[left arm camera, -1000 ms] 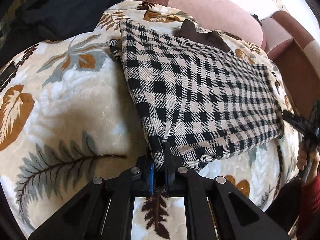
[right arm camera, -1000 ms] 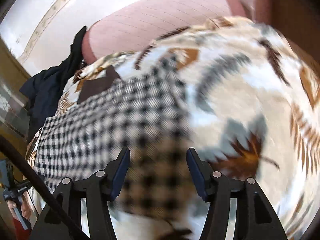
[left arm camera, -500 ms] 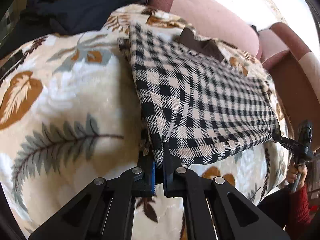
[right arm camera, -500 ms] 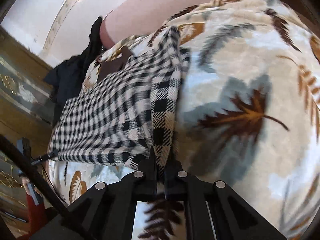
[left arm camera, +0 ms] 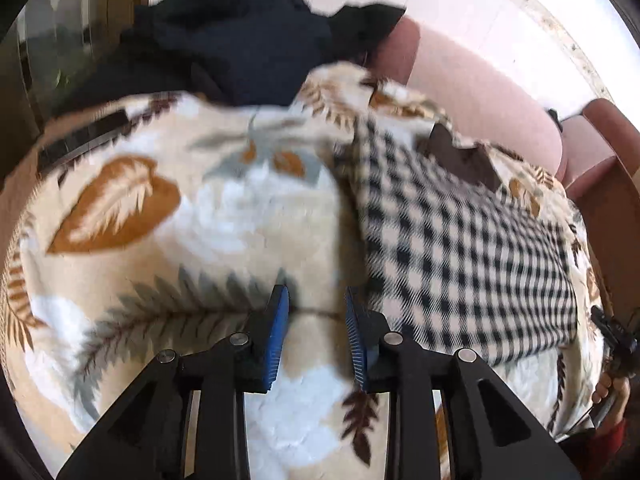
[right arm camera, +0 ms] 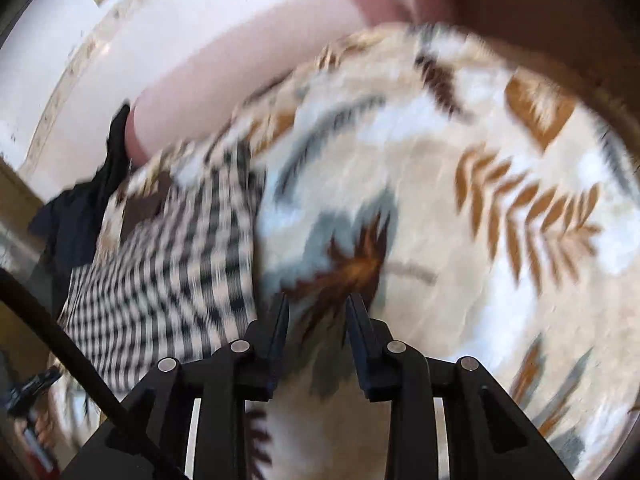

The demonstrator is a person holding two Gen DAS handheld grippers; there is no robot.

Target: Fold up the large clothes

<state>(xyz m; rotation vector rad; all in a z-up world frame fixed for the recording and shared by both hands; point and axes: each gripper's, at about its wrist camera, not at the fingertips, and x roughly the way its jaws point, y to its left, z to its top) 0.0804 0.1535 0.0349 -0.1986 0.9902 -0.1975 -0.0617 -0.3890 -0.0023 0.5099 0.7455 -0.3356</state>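
Black-and-cream checked cloth, the folded garment (left arm camera: pixel 460 248), lies flat on a leaf-patterned blanket (left arm camera: pixel 168 216) that covers a pink sofa (left arm camera: pixel 480 84); in the right wrist view the same garment (right arm camera: pixel 168 272) sits to the left of the claw, blurred. A dark brown patch (left arm camera: pixel 464 156) shows at the garment's far edge, toward the sofa back (whether it is part of the garment or of the blanket's print I cannot tell). The left gripper (left arm camera: pixel 317 332) hovers just beside the garment's near-left corner, its blue-padded jaws spread, having just been opening, with only blanket showing between them and no cloth in the gap. The right gripper (right arm camera: pixel 318 340) stands just beside the garment's right edge, over a brown leaf of the blanket print; its jaws too have just been opening and stand apart, holding nothing. Beyond the garment's far-left corner a heap of dark navy clothing (left arm camera: pixel 240 40) rests against the sofa back. At the garment's near-right side, low at the edge of the left wrist view, a hand (left arm camera: pixel 612 392) with a red sleeve grips the other gripper's handle.
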